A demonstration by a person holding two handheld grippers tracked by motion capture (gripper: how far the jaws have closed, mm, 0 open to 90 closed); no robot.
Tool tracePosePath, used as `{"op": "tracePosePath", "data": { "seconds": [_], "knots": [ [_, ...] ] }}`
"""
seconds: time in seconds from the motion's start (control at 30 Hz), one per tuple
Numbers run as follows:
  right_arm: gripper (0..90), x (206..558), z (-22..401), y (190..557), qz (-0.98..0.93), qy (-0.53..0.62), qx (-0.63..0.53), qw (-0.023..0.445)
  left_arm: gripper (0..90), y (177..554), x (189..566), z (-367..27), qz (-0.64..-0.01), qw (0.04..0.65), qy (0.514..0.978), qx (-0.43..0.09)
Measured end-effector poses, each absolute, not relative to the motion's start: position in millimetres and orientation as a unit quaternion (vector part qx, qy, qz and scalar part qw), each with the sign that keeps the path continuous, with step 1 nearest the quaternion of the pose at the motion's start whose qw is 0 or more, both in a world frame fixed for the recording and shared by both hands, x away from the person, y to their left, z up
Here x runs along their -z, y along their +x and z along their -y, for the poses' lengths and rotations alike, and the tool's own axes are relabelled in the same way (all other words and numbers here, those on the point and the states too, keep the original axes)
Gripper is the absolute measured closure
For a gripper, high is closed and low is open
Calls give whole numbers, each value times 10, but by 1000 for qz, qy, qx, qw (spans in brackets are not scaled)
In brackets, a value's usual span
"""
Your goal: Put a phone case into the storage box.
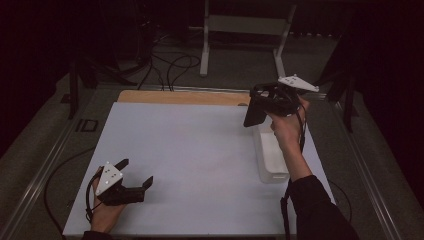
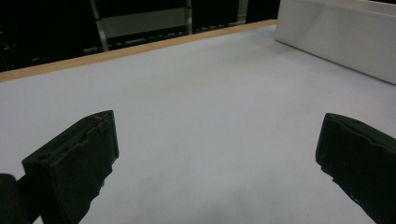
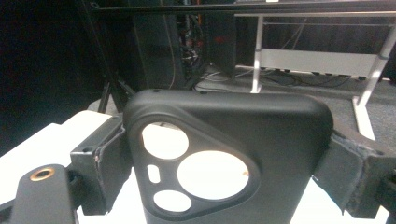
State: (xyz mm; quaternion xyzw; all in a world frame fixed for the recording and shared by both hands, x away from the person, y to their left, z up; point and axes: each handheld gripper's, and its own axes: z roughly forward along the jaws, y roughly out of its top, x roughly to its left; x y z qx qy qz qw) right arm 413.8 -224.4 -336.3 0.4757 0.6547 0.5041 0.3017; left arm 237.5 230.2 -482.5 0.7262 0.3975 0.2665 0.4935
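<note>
Two grippers are in hand over the white table (image 1: 200, 160). The right gripper (image 1: 256, 111) is raised above the far end of the white rectangular plastic bin (image 1: 270, 155) at the table's right side, forearm stretched forward and wrist bent, jaws clenched on the sides of a matte black phone case (image 3: 224, 163) with a rounded-triangle camera cutout; the case hangs pointing down in the high view. The left gripper (image 1: 136, 175) rests low at the near left corner, tilted rightward, jaws spread wide and holding nothing.

White table (image 1: 190, 150) — white bin (image 1: 270, 155) on it.
</note>
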Motion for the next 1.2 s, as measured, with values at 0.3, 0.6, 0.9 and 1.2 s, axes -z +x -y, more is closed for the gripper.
{"op": "tracePosePath", "data": {
  "seconds": [0.3,0.6,0.9,1.2],
  "knots": [
    [136,3330,2322,4204,-648,485,-496,315,0,2374,4825,-2301,-397,494,726,-267],
    [136,3346,2408,4274,-645,493,-481,331,0,2375,4825,-2302,-397,494,726,-267],
    [136,3391,2488,4338,-643,504,-467,339,0,2371,4821,-2305,-398,495,725,-268],
    [135,3454,2534,4407,-640,514,-454,347,0,2371,4821,-2307,-398,496,724,-267]
  ]
}}
